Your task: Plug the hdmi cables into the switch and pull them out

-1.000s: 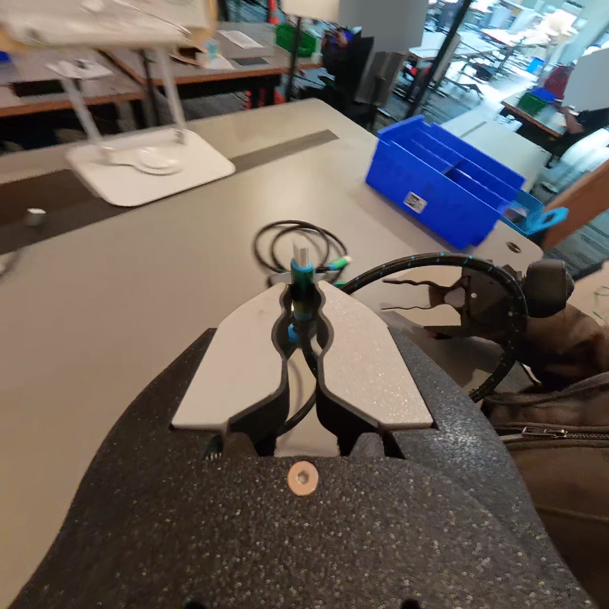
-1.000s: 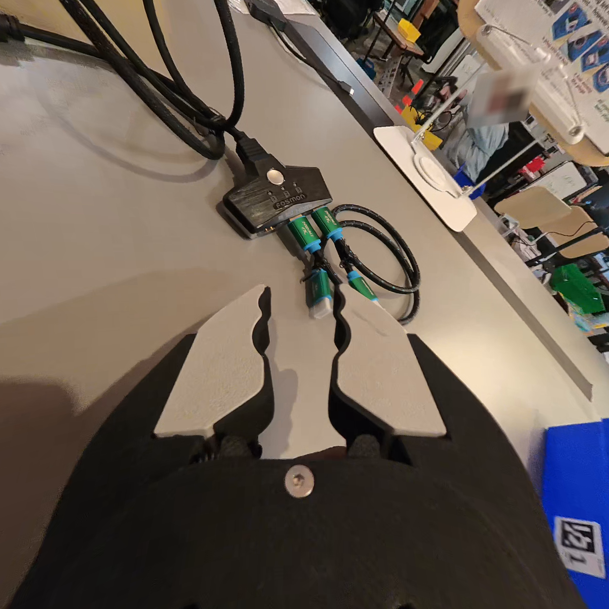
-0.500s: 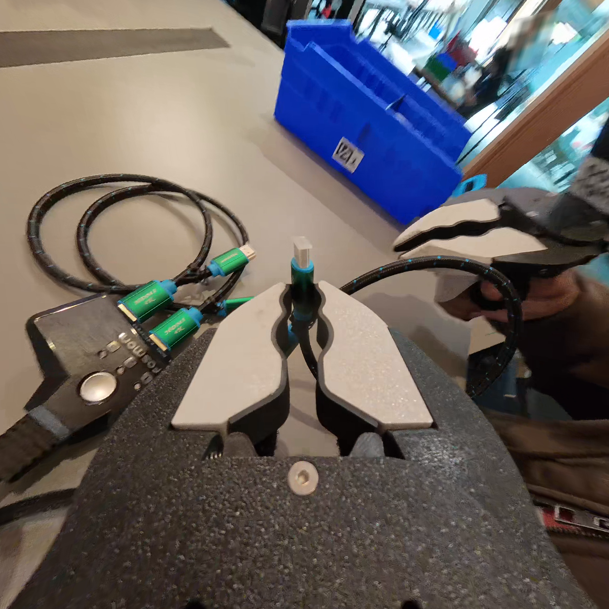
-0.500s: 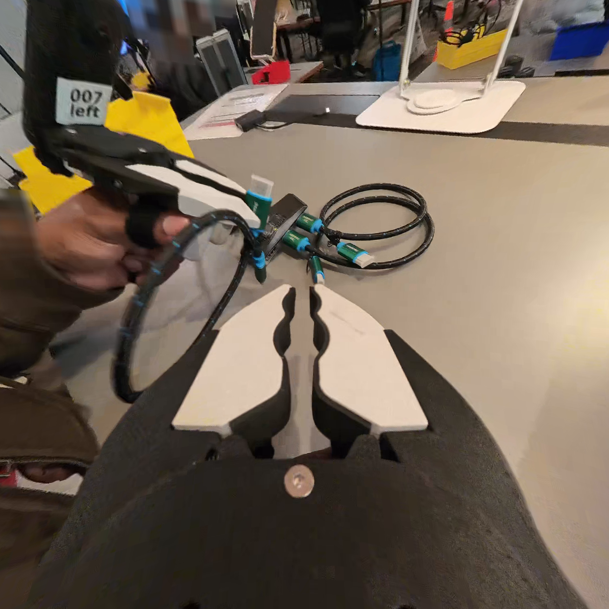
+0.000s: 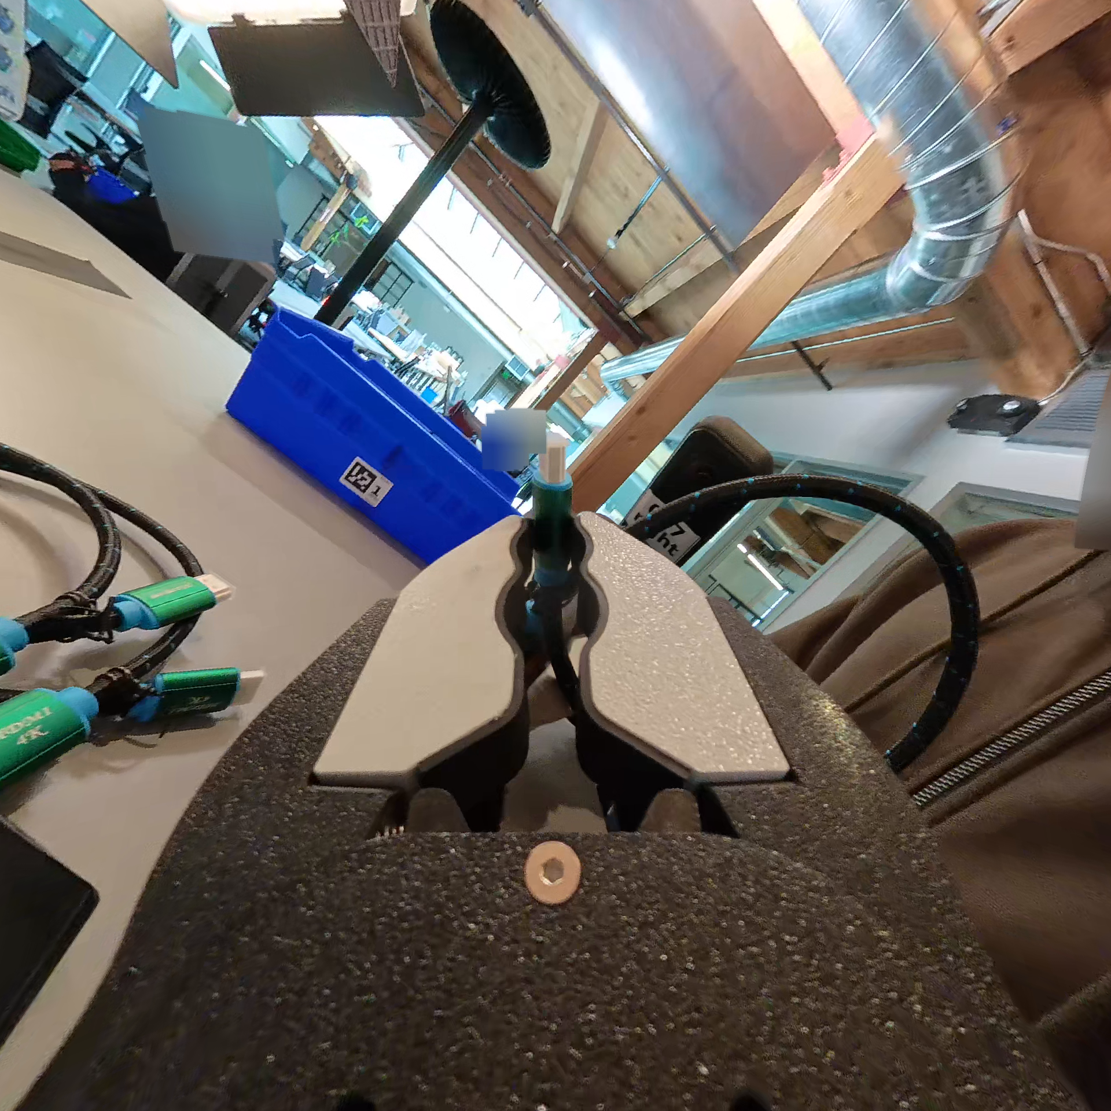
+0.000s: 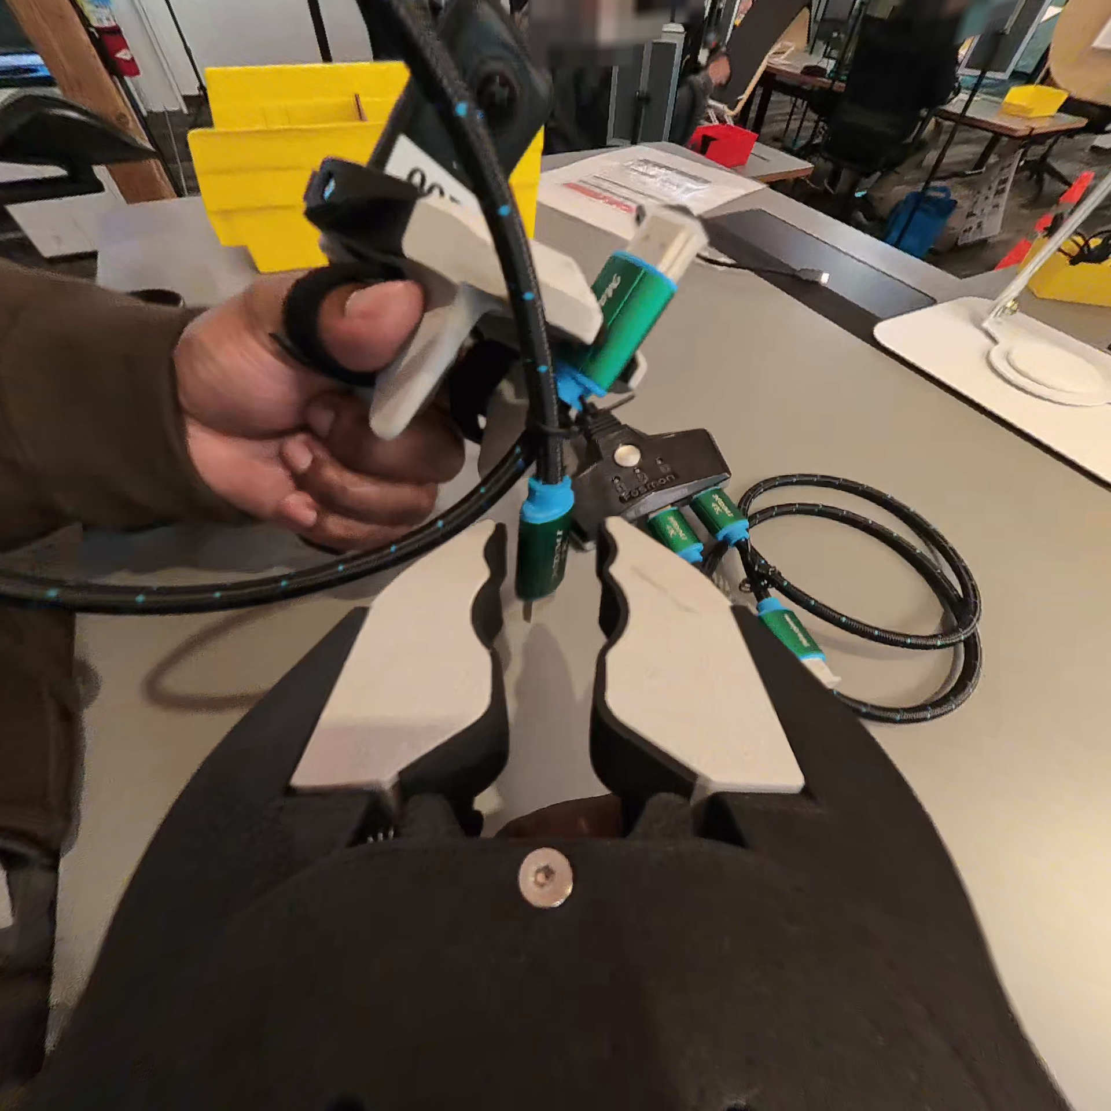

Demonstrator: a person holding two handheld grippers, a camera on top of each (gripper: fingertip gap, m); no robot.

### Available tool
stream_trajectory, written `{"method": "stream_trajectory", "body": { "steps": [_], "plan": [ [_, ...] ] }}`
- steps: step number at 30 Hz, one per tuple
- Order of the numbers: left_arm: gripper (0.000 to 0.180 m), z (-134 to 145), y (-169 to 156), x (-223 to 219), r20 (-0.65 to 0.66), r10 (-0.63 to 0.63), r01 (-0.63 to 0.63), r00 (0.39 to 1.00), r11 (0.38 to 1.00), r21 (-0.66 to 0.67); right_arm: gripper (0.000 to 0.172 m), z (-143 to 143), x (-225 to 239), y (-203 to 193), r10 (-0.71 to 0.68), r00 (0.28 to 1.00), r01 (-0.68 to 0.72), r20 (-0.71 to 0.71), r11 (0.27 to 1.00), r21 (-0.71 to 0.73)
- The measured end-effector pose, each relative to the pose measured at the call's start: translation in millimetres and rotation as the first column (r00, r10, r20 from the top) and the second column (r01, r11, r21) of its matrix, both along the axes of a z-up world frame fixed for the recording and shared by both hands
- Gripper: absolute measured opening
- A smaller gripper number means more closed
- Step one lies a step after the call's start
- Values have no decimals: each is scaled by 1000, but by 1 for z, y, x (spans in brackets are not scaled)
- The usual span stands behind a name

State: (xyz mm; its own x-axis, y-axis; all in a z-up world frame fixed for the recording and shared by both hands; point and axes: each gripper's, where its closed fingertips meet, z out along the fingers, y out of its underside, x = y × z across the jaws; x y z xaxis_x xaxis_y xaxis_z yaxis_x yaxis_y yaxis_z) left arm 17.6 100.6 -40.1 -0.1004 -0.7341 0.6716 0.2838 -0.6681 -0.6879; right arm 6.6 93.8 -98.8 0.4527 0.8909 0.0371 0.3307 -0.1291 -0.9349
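Note:
My left gripper [image 5: 552, 529] is shut on a green cable plug [image 5: 550, 499] with a blue collar, its metal tip pointing up. Its black braided cable [image 5: 938, 559] loops off to the right. The right wrist view shows that gripper [image 6: 592, 321] held in a hand, pinching the plug [image 6: 631, 300] above the table. My right gripper [image 6: 550, 535] is open. The cable's other green plug [image 6: 541, 559] hangs tip-down between its fingers [image 6: 661, 631], with a gap on each side. A black switch box [image 6: 655, 475] lies just beyond, with two green plugs [image 6: 697, 523] in it.
A blue bin [image 5: 361, 433] stands on the grey table [image 5: 120, 391] ahead of the left gripper. Coiled cables with loose green plugs [image 5: 174, 595] lie at its left. A yellow bin [image 6: 288, 150] and a white lamp base [image 6: 1022, 361] stand farther back. About 6 cm separates my left fingertips from my right.
My right gripper went from nearly shut to open and came up around the hanging plug. My left gripper tilted upward, still holding its plug.

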Motion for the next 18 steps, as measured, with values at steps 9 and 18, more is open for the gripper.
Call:
{"method": "stream_trajectory", "body": {
  "steps": [9, 18],
  "plan": [
    [12, 20, 16, -45, 185, 189, -196, 964, 980, 20, 13, -18, 15, 15, -107, 982, 90, 154, 990, 112],
    [16, -8, 22, -51, -58, 148, -149, 987, 989, -15, 13, -42, 70, 22, -244, 926, 220, 288, 969, 113]
  ]
}}
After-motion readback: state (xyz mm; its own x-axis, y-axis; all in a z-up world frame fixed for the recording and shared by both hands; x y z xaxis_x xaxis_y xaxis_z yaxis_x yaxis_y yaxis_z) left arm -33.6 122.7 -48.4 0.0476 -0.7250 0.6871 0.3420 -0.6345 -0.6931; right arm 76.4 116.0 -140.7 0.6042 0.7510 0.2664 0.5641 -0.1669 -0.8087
